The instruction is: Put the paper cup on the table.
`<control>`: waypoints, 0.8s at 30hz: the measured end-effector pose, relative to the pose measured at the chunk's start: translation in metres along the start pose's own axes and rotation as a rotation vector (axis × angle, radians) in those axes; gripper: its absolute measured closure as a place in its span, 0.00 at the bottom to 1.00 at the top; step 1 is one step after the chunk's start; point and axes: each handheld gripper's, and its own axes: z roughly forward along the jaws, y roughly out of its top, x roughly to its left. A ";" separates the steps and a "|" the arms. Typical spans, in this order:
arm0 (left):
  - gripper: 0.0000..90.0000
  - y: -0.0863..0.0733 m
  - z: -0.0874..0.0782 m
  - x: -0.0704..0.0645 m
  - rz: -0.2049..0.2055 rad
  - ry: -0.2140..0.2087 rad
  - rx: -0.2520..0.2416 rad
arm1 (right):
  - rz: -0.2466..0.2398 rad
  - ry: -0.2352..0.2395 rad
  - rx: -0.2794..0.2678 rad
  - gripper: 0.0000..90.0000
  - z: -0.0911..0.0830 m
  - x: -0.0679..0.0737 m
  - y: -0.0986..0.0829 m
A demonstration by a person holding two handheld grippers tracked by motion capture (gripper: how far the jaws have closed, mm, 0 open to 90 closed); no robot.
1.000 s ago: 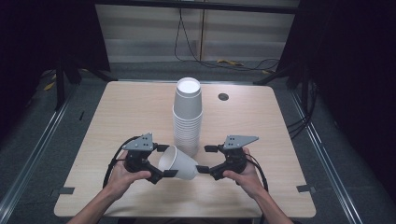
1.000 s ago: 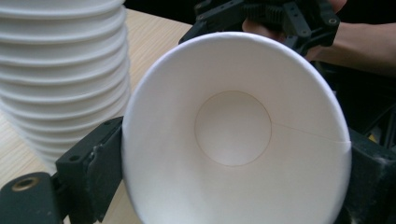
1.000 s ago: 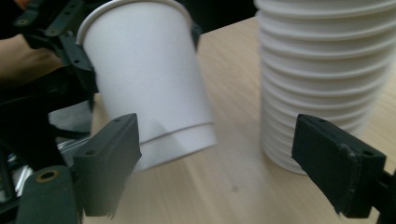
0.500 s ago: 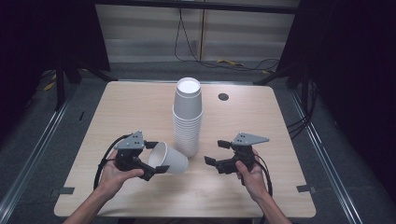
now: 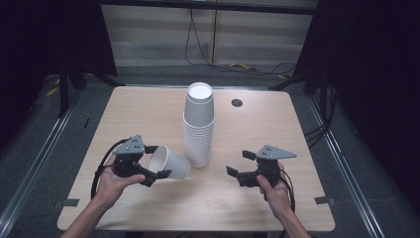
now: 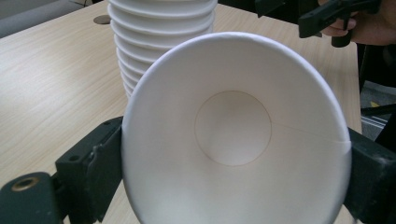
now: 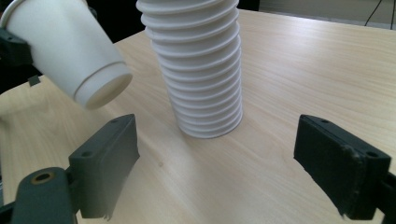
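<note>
Cup stack [image 5: 198, 126] between held cup [image 5: 170, 162] and empty right hand-held gripper [image 5: 241, 165].

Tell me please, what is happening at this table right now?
A person works with two handheld grippers at a wooden table. The left gripper holds a single white paper cup by its rim, tipped on its side, next to a tall stack of cups. The right gripper is open and holds nothing, on the other side of the stack.
</note>
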 end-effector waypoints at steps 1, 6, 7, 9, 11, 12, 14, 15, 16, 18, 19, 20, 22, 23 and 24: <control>0.10 0.001 -0.002 0.001 0.003 0.010 0.007 | -0.001 0.018 -0.001 0.15 -0.001 -0.001 -0.001; 0.10 0.001 -0.009 0.007 0.011 0.047 0.014 | 0.001 0.027 -0.019 0.15 -0.004 -0.003 -0.001; 0.10 0.001 -0.011 0.008 0.008 0.052 0.016 | 0.001 0.012 -0.017 0.15 -0.005 -0.003 -0.002; 0.10 0.002 -0.014 0.011 0.008 0.074 0.015 | 0.004 -0.002 -0.014 0.15 -0.004 -0.004 -0.002; 0.10 0.003 -0.017 0.013 -0.003 0.102 0.010 | 0.010 -0.001 -0.007 0.15 -0.004 -0.005 -0.003; 0.10 0.004 -0.019 0.015 -0.007 0.115 0.007 | 0.007 0.020 -0.006 0.15 -0.004 -0.006 -0.004; 0.10 0.004 -0.023 0.018 -0.017 0.133 0.004 | 0.015 0.027 -0.008 0.15 -0.004 -0.008 -0.005; 0.10 0.005 -0.025 0.019 -0.020 0.137 0.005 | 0.017 0.024 -0.009 0.15 -0.004 -0.008 -0.005; 0.10 0.005 -0.027 0.021 -0.027 0.141 0.002 | 0.015 0.020 -0.010 0.15 -0.004 -0.009 -0.005; 0.10 0.005 -0.029 0.025 -0.031 0.162 0.007 | 0.019 0.014 -0.008 0.15 -0.004 -0.011 -0.005; 0.10 0.005 -0.030 0.027 -0.034 0.176 0.014 | 0.019 0.010 -0.007 0.15 -0.004 -0.011 -0.005; 0.10 0.004 -0.029 0.028 -0.046 0.194 0.011 | 0.024 0.009 -0.007 0.15 -0.004 -0.011 -0.005; 0.10 0.003 -0.027 0.033 -0.061 0.217 0.032 | 0.022 0.018 -0.003 0.15 -0.004 -0.012 -0.005; 0.10 0.002 -0.026 0.036 -0.066 0.225 0.042 | 0.021 0.019 -0.004 0.15 -0.004 -0.012 -0.005; 0.10 0.001 -0.024 0.038 -0.071 0.235 0.054 | 0.020 0.016 -0.005 0.15 -0.005 -0.011 -0.005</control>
